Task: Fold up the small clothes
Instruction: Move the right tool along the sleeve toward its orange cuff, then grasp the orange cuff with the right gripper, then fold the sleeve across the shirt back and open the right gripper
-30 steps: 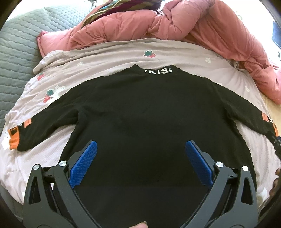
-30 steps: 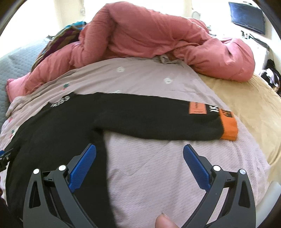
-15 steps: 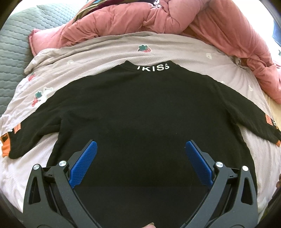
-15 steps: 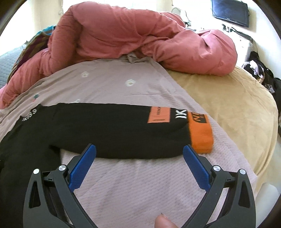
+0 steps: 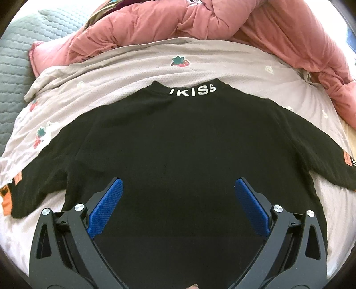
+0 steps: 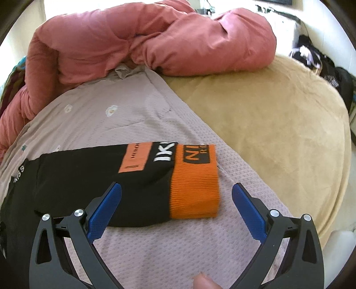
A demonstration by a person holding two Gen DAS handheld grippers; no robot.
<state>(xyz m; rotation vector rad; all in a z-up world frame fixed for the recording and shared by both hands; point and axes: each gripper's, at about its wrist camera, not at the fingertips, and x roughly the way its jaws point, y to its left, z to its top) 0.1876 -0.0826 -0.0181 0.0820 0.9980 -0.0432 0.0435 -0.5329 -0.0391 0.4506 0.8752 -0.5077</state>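
Left wrist view: one black sweater [image 5: 189, 144], long-sleeved, spread flat with both sleeves out to the sides on a pale pink quilted blanket [image 5: 133, 73] printed with small strawberries; white lettering "IKISS" [image 5: 192, 91] runs along the collar at the far edge. Left gripper [image 5: 178, 200], black frame with blue pads [image 5: 104, 206], jaws spread wide and empty, positioned over the lower body of the sweater. Pink duvet [image 5: 200, 20], bunched in a heap along the far side of the blanket. Grey quilted cover [image 5: 20, 55] at far left. Right wrist view: right gripper [image 6: 176, 206], same make, jaws likewise wide apart with nothing between them, placed over the end of the sweater's right sleeve [image 6: 100, 175]. Orange ribbed cuff [image 6: 194, 180] with black lettering ends the sleeve and lies between the two blue pads in this view; whether either pad touches the fabric cannot be told. Orange patch [image 6: 135, 157] and white letters sit on the sleeve just before the cuff. Tan bedcover [image 6: 267, 122] lies to the right of the blanket. A fingertip [image 6: 204, 281] shows at the bottom edge.
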